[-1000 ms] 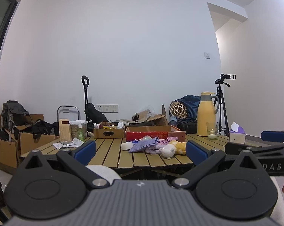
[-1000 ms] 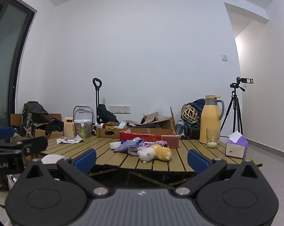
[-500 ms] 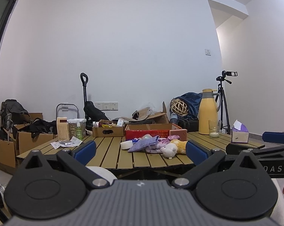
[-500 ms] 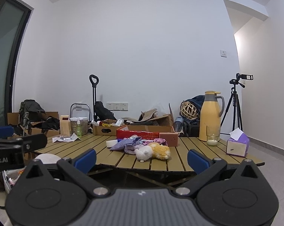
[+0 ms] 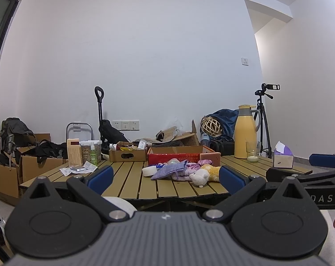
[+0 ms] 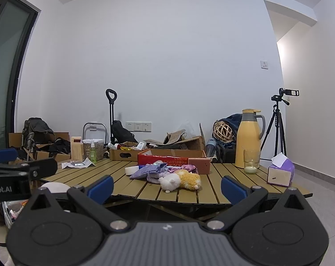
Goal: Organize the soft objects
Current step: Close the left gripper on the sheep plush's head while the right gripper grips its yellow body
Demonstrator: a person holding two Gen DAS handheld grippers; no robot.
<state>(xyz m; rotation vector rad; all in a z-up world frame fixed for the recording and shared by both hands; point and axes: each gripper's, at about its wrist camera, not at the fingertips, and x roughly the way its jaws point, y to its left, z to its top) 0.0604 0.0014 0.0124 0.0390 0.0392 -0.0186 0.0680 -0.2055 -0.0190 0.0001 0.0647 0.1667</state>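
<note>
The left tongs (image 5: 166,177) stand wide apart with nothing between their blue-padded tips, held level just short of the near edge of the tabletop (image 5: 132,177). The right tongs (image 6: 167,186) are likewise spread wide and hold nothing, also short of that near edge. In the left wrist view the right tongs show off to the right, and in the right wrist view the left tongs show off to the left, so the two sit side by side.

Straight ahead of both tongs, on the slatted tabletop and apart from the tips, lies the heap of soft things: a white and yellow plush toy (image 6: 180,180) nearest, lying on its side, touching a lilac cloth pouch (image 6: 148,170) and a pink-purple cloth (image 6: 187,167) behind it. A white roll of tape (image 6: 132,170) rests just to the left of the pouch.

Behind the heap stands a red cardboard box (image 6: 172,157), open at the top, with a smaller brown cardboard box (image 6: 125,154) to its left. Farther left are a wooden block (image 5: 74,151), a clear jar (image 5: 87,149) and a green spray bottle (image 5: 93,154) above some papers (image 5: 77,168). To the right of the tongs stand a yellow thermos jug (image 6: 249,137), a glass (image 6: 251,161) in front of it, and a purple tissue box (image 6: 279,174) near the tabletop's right edge. A tripod with a camera (image 6: 278,119) stands on the floor beyond.
</note>
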